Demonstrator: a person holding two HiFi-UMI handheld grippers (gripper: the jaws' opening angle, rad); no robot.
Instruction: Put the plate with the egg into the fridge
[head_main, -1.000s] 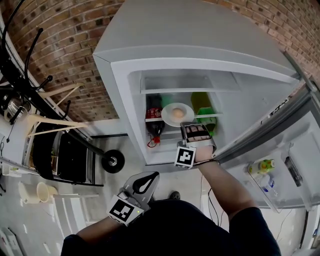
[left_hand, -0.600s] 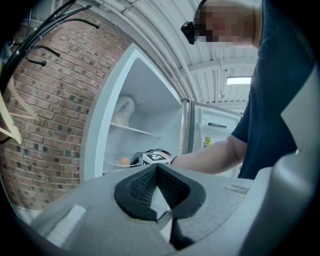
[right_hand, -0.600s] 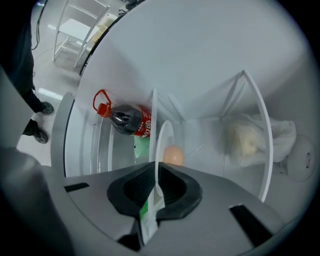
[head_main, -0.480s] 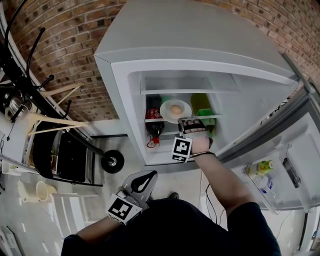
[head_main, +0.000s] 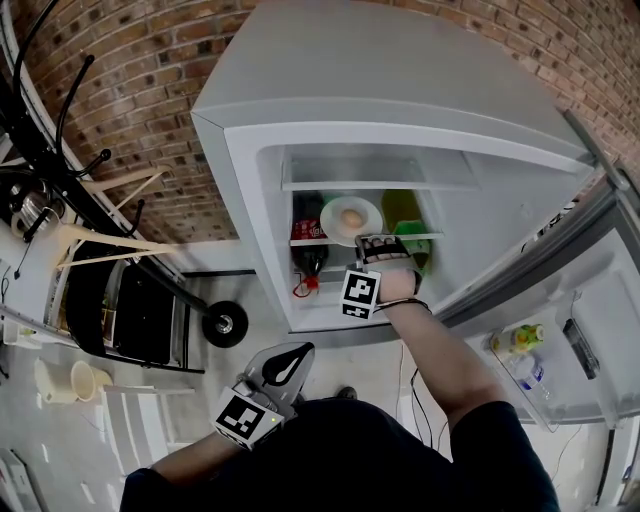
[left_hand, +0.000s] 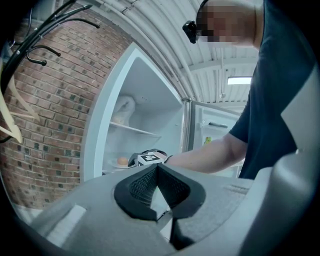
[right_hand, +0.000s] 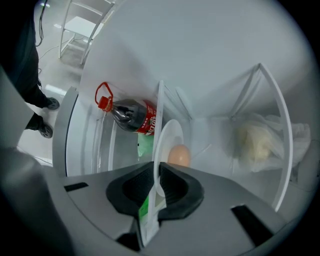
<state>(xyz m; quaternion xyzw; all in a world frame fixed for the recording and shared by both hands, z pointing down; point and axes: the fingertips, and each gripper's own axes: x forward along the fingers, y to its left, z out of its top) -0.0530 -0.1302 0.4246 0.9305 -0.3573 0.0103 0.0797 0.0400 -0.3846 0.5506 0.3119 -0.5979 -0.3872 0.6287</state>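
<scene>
The right gripper (right_hand: 156, 170) is letting go, its jaws having just been opening slightly around the plate (right_hand: 169, 136) rim, evidently because plate and egg (right_hand: 179, 155) are resting at the fridge shelf (head_main: 430, 234) front edge; the left gripper (left_hand: 157, 167) is idling, closed and empty.

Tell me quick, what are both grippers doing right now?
Left gripper: shut, nothing in it.
Right gripper: jaws have just been opening, loose around the rim of the plate with the egg.
</scene>
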